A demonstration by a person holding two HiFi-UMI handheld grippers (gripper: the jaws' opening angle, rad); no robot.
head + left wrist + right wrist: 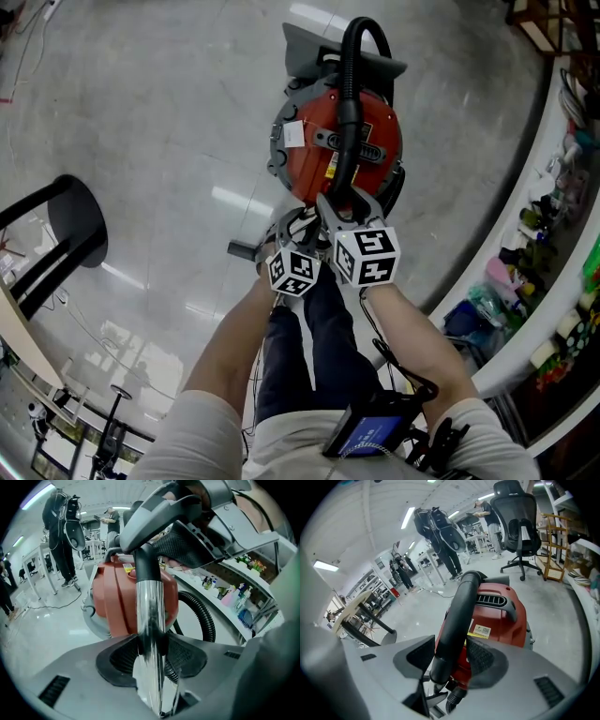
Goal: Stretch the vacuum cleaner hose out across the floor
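Polished grey floor [141, 122] spreads around a red vacuum cleaner [328, 141] that stands just ahead of the person's legs. A curved white shelf [525, 342] of bottles lies to the right and a black stool [75, 220] to the left. The hose [352, 84] is not laid out yet. It arches over the top of the canister, and its stiff black tube [457, 616] runs along the red lid towards the person. A ribbed loop of it curls beside the body in the left gripper view. Both tools sit close together at the near edge of the canister, seemingly because the free end is there and any pull away from the machine would have to start from it.

The left gripper [150, 656] stands partly spread, with a chrome wand [150, 616] running upright between its pads. The pads flank the wand very closely, but no real squeeze shows, so it reads as not yet clamped. The right gripper [451, 660] is spread wide around the black tube, which leans towards one pad and leaves a gap at the other, so nothing is pinched there either. A firm hold by both probably has to come before any stretching.
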